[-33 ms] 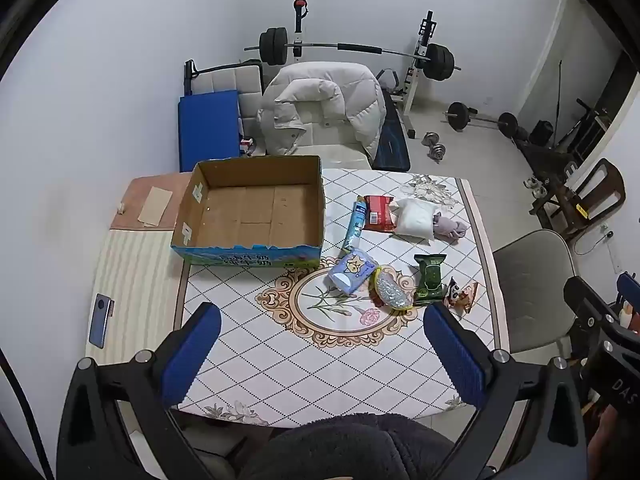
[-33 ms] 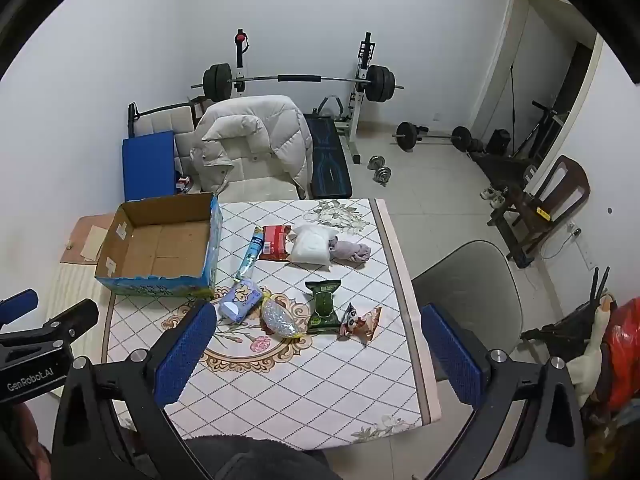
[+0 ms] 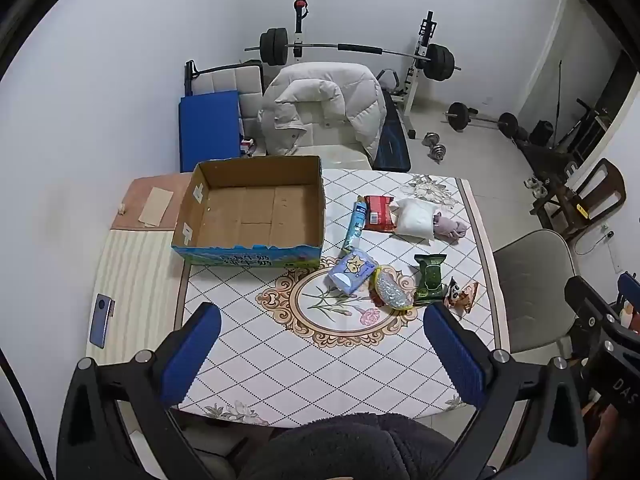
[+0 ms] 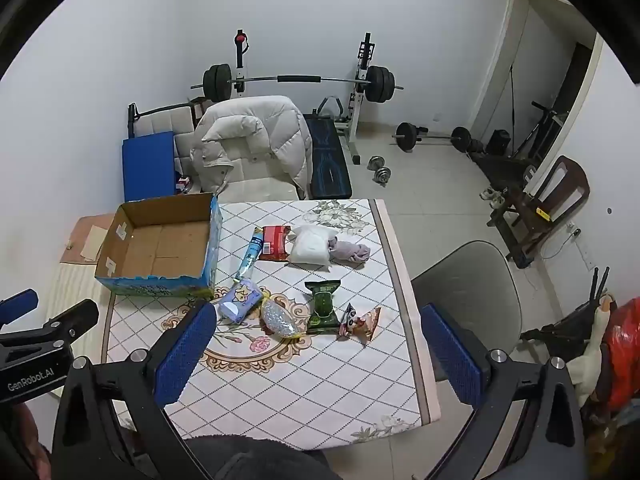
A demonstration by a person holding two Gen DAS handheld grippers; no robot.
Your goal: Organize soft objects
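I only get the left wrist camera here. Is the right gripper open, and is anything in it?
Observer: The right gripper is open and empty, above the table's near edge.
Operator: What colour is the box's right outer wall?
Observer: The box is printed blue on that side.
Operator: Where does the left gripper sit, seen from outside?
Observer: The left gripper is off the table's left side, nearer than the box.

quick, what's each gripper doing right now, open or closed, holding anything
left gripper: open, holding nothing, above the table.
right gripper: open, holding nothing, above the table.
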